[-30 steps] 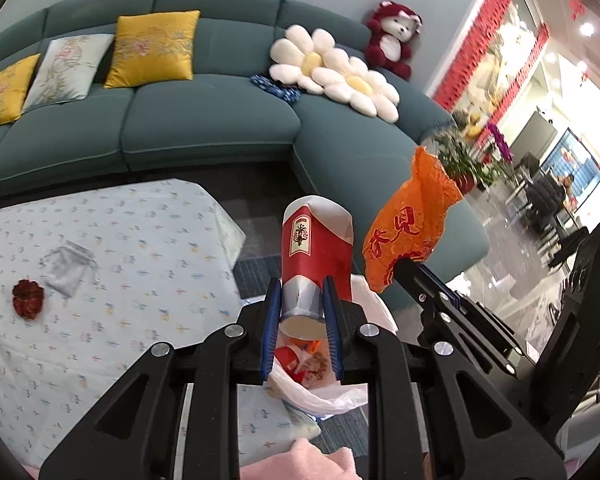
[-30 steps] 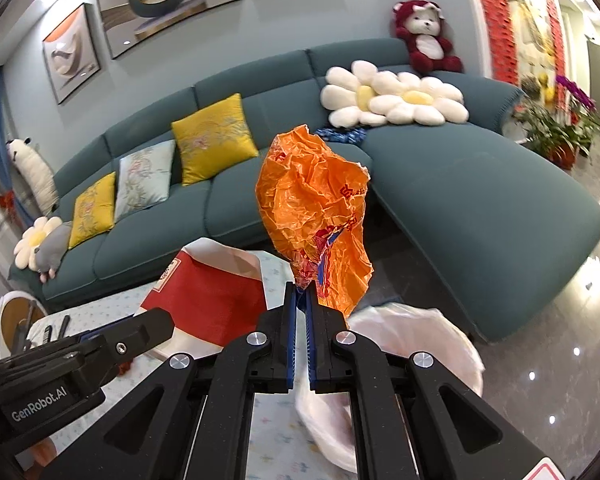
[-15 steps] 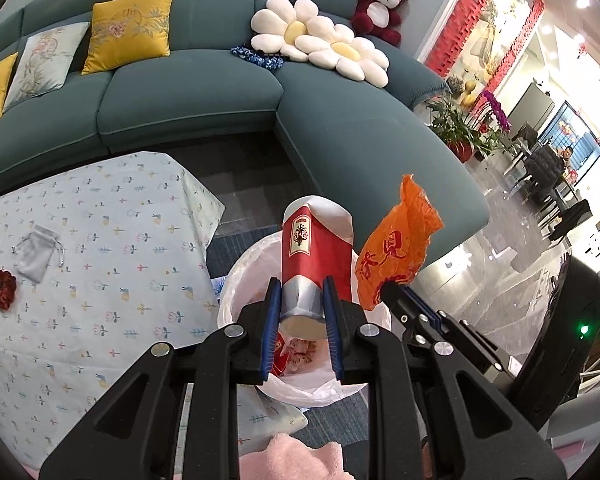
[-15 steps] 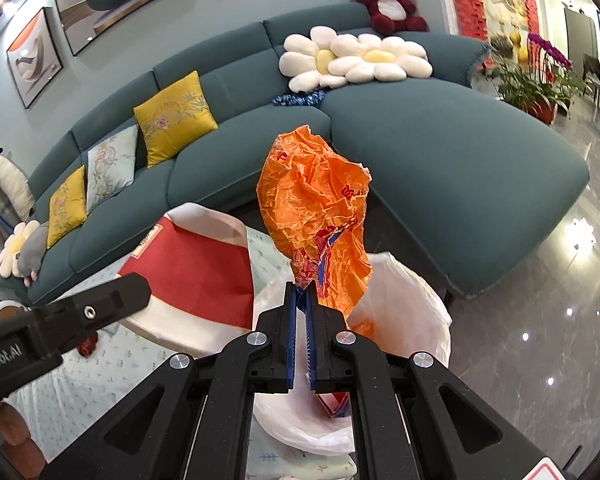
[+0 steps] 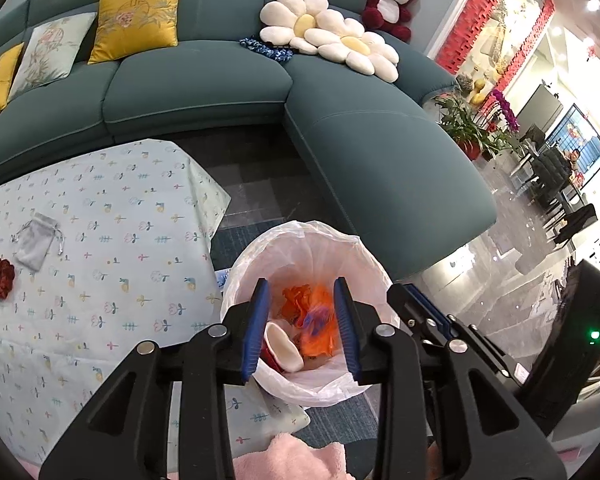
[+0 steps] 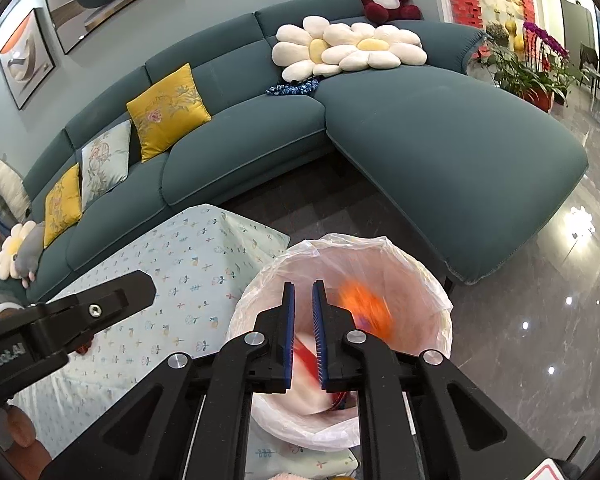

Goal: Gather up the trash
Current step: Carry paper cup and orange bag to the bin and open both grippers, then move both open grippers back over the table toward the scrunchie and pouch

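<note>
I have both grippers over the bin (image 5: 300,240), which stands on the floor just off the near right corner of the table (image 5: 100,240), lined with a thin white bag. My left gripper (image 5: 302,292) is opening, its blue pads apart with nothing between them. My right gripper (image 6: 303,296) is opening too, a narrow gap between its pads and nothing in it. The orange wrapper (image 6: 366,306) is blurred inside the bin, against the far wall of the liner. The red and white paper cup (image 5: 282,346) lies on its side lower in the bin, near the left wall. On the table's left edge sit a small grey pouch (image 5: 36,240) and a dark red flower (image 5: 1,284).
</note>
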Demonstrator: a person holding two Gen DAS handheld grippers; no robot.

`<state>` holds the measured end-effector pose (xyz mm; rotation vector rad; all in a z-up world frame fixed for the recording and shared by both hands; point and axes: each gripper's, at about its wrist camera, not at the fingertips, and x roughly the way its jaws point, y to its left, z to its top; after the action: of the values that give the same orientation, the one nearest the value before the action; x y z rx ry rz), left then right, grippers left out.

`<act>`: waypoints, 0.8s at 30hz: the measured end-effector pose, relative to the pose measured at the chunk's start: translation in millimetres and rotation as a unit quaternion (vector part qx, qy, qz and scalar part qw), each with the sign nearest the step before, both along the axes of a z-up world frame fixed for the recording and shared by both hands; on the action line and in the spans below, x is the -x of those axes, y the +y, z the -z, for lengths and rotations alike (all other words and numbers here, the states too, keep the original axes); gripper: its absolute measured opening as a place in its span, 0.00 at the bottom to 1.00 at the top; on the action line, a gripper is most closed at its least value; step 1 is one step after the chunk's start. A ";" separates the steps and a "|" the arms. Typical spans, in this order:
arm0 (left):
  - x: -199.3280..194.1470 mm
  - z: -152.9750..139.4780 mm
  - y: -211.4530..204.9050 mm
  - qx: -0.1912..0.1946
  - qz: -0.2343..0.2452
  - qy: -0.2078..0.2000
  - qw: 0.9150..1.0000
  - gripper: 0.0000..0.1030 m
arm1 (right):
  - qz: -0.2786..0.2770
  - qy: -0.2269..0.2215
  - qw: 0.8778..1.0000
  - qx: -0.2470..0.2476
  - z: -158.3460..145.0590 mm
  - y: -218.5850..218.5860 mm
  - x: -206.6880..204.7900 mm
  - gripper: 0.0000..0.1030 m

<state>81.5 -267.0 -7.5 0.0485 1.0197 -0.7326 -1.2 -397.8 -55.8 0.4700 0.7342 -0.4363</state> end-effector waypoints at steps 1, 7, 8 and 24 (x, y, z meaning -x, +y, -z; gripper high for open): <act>-0.4 -0.4 1.8 0.000 -0.002 0.001 1.000 0.31 | 0.000 0.000 1.000 0.000 0.0 0.0 0.0 0.12; -2.7 -6.9 14.8 0.005 -0.011 -0.001 1.000 0.31 | -0.008 -0.011 1.000 0.010 -13.9 10.7 -3.7 0.20; -3.9 -8.2 16.8 0.006 -0.013 0.000 1.000 0.31 | -0.010 -0.012 1.000 0.011 -15.1 13.0 -4.2 0.20; -34.4 -20.3 86.5 0.027 -0.069 0.001 0.997 0.37 | -0.064 -0.008 0.997 0.036 -36.8 78.6 -42.2 0.21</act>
<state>115.9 -180.5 12.8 -0.0689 0.9933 -0.6351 41.0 -319.2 -19.0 0.3575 0.7255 -0.3374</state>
